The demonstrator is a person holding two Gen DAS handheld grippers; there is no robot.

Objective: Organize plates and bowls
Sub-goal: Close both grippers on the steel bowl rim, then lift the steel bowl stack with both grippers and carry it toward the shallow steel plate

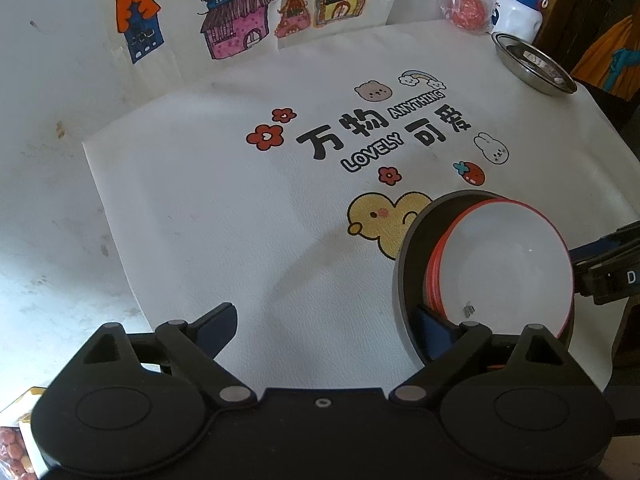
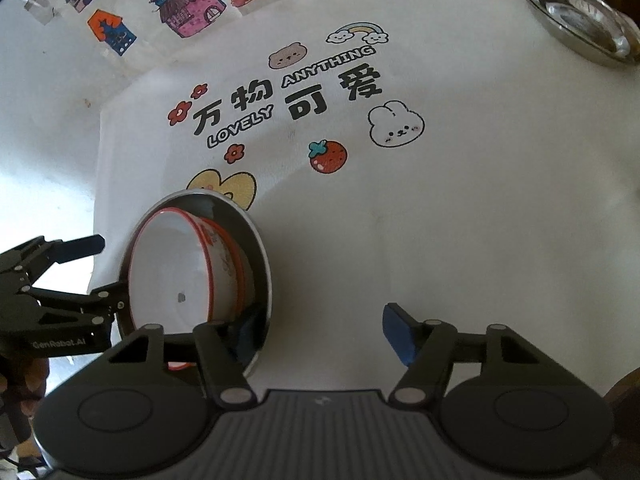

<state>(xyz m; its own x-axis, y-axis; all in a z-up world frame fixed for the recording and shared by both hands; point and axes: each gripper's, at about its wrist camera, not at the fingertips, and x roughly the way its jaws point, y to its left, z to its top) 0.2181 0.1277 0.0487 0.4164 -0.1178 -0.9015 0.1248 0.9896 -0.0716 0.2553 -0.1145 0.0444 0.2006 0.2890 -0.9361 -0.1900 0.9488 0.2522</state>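
Bowls, white with red rims (image 1: pixel 504 260), were nested inside a steel plate (image 1: pixel 404 276) near the front edge of the bench (image 1: pixel 60 200), over the yellow duck print of the white mat (image 1: pixel 224 216). Left gripper (image 1: pixel 328 320) fingers were spread wide, the right-hand pad tucked against the plate; whether it bore any load could not be determined. Right gripper (image 2: pixel 324 332) fingers were likewise wide apart, one pad at the plate's rim, gripping nothing evident. A second steel plate (image 1: pixel 534 64) sat at the far right corner, contents unclear. Behind it stood a white bottle (image 1: pixel 518 4) and a bagged red item (image 1: pixel 468 10). House drawings (image 1: pixel 236 20) lay along the far edge.
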